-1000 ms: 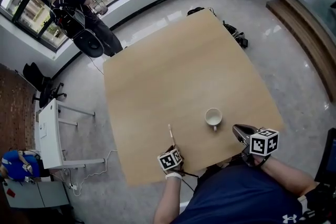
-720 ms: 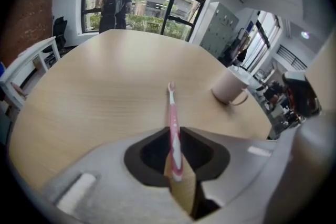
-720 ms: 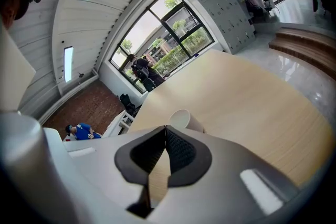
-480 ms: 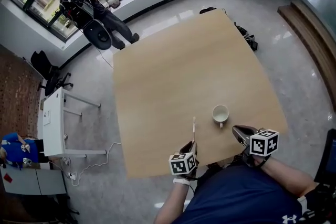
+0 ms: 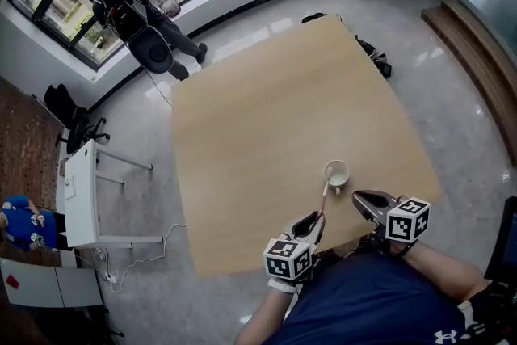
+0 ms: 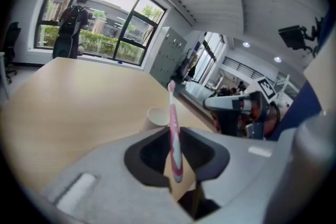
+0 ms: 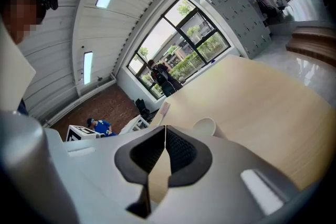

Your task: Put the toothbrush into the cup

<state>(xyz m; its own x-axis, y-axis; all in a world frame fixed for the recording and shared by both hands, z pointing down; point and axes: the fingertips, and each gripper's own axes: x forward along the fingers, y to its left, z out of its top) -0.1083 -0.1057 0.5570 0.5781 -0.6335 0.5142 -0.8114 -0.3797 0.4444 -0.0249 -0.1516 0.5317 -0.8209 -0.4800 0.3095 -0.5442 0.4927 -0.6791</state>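
Toothbrush [image 5: 324, 198], gripped in the left claw [image 5: 313, 222], points up with tip beside cup [image 5: 336, 173].

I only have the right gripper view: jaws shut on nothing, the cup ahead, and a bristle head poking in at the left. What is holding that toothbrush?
Observer: The left gripper is shut on the toothbrush, low on its handle, with the bristle end pointing away from the jaws.
Operator: Is the bristle end inside the cup?
Observer: Not as far as I can tell. From the head view it lies by the near left edge of the cup, outside the rim.
Operator: Is the cup ready to take it?
Observer: Yes. The head view looks down into it: it stands upright, mouth up, with nothing inside.
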